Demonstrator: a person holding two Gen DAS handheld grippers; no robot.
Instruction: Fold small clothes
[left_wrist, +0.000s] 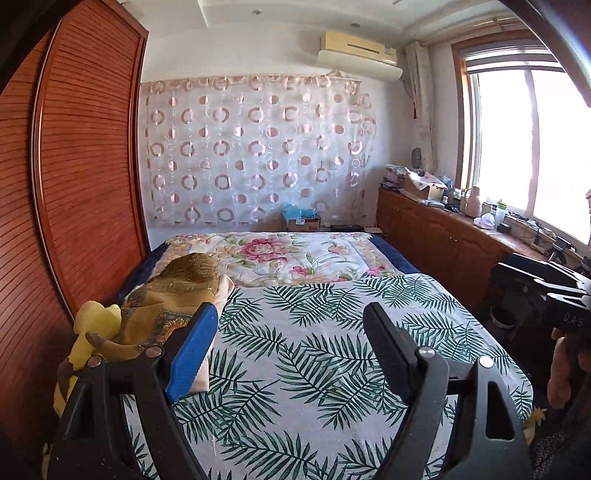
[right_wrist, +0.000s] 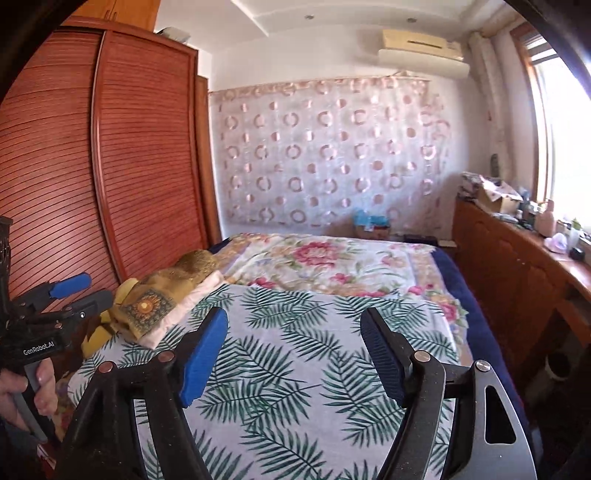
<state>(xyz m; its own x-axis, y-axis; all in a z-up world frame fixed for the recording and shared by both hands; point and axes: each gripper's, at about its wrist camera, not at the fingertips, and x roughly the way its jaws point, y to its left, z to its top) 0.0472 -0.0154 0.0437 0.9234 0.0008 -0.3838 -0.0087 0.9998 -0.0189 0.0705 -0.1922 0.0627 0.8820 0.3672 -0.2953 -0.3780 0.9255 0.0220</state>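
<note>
Mustard-yellow patterned cloth (left_wrist: 173, 295) lies heaped with a pale pink folded piece (right_wrist: 192, 306) at the left edge of the bed, by the slatted wooden wardrobe (left_wrist: 85, 166). We judge this the clothes pile, parked aside so the palm-leaf printed sheet (left_wrist: 332, 350) stays free as folding ground. Our left gripper (left_wrist: 291, 350) and right gripper (right_wrist: 295, 354) both hover over that sheet, fingers wide, nothing between them, apparently between garments.
</note>
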